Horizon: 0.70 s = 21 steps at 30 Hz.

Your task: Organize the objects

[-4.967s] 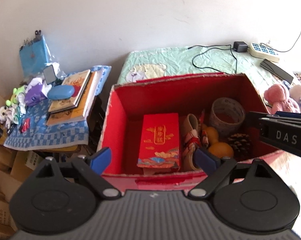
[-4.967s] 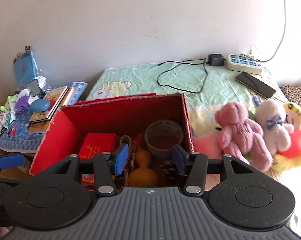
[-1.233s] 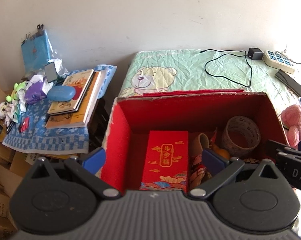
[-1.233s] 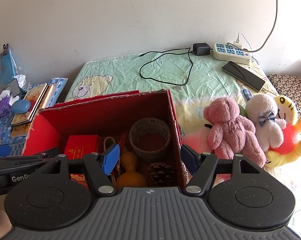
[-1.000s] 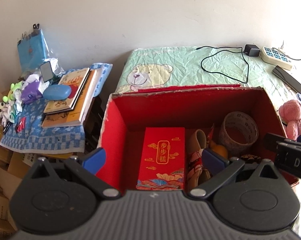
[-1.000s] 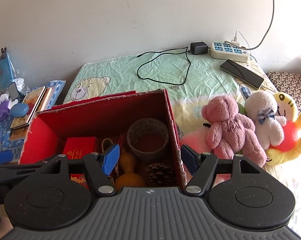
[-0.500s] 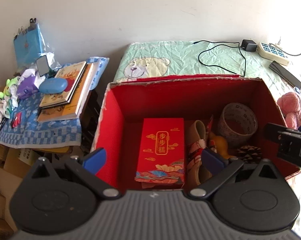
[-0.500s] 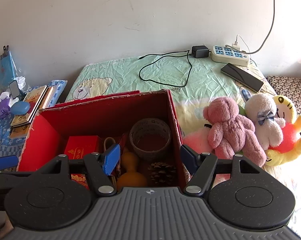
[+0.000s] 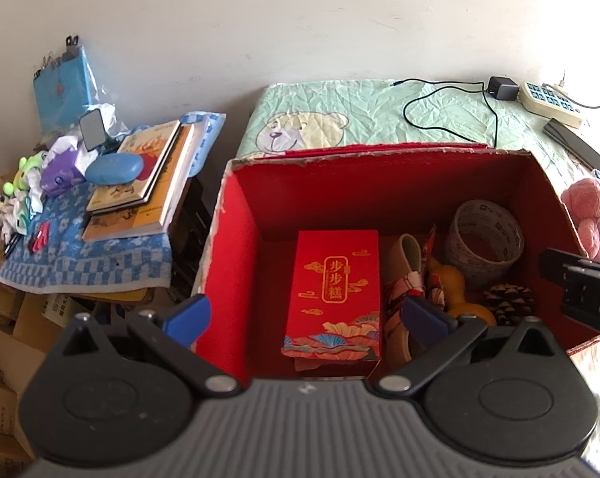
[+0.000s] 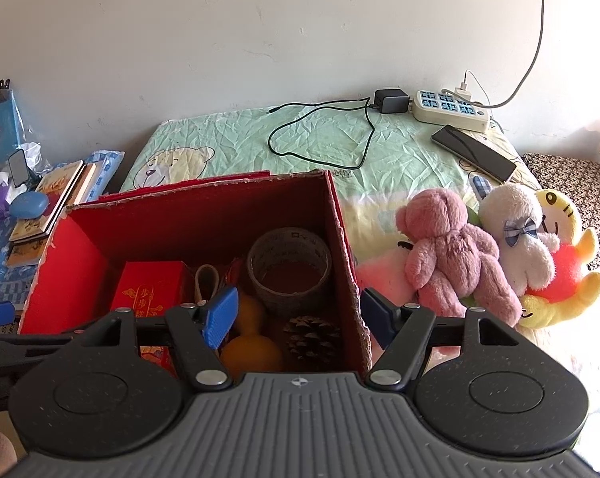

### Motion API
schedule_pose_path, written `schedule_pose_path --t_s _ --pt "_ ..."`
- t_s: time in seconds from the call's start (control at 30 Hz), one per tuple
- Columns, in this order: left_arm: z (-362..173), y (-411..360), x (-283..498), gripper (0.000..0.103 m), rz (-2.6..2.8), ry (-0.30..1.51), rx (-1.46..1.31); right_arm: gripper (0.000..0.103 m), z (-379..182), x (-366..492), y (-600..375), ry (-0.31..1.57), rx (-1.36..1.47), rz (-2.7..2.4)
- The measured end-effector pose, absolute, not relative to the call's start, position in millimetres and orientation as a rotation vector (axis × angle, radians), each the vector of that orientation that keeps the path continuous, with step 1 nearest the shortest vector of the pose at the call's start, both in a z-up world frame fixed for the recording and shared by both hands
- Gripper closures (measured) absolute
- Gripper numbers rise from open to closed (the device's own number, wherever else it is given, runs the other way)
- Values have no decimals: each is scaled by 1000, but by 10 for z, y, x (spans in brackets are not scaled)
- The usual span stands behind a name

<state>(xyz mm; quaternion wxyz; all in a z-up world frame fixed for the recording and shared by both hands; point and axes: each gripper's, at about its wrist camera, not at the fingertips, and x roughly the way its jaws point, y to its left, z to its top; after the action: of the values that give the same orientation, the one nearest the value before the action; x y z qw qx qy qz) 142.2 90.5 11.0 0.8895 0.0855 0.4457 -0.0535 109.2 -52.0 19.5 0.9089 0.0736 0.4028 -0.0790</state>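
Observation:
An open red cardboard box [image 9: 236,247] [image 10: 340,231] stands on the bed. Inside lie a red gift packet [image 9: 334,290] [image 10: 150,290], a roll of tape [image 9: 485,235] [image 10: 288,267], an orange gourd [image 9: 455,286] [image 10: 250,352], a pine cone [image 9: 507,304] [image 10: 312,338] and a patterned slipper [image 9: 405,275]. My left gripper [image 9: 306,318] hangs open above the box's near left part. My right gripper [image 10: 298,320] hangs open over the box's right wall. Both hold nothing. Beside the box lie a pink teddy [image 10: 455,255] [image 9: 591,215], a white plush [image 10: 515,235] and a yellow plush [image 10: 563,263].
A green bear-print sheet [image 10: 324,139] covers the bed, with a black charger cable [image 10: 320,135], a power strip [image 10: 451,109] and a dark phone [image 10: 473,153] at the back. Left of the bed, a side table with a blue cloth [image 9: 81,263] carries books [image 9: 144,175], a blue case [image 9: 114,167] and small toys.
Both grippers shifted slightly over the box; the view of it has drifted a little. Both stay open and empty. The box's contents have not moved.

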Motion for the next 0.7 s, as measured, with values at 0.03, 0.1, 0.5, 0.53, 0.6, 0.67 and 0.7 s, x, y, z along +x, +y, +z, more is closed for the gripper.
schedule_pose_path --t_s 0.03,0.1,0.5,0.53,0.6,0.67,0.7 --pt "109 900 1419 1 -111 925 179 32 192 1095 -519 832 152 -163" --pt "109 897 1418 1 -117 927 175 32 186 1101 -516 833 151 -160" --pt "131 848 1411 1 -124 907 184 31 142 1121 -557 826 166 -153" --pt "131 847 1415 1 -122 905 184 31 138 1122 -559 825 169 -153" --pt "124 854 1427 1 -118 906 183 31 135 1132 -558 822 174 -149" --pt "114 865 1442 1 -114 907 181 31 137 1142 -549 818 176 -143" --pt "111 873 1450 1 -112 907 180 31 139 1148 -543 815 175 -138"
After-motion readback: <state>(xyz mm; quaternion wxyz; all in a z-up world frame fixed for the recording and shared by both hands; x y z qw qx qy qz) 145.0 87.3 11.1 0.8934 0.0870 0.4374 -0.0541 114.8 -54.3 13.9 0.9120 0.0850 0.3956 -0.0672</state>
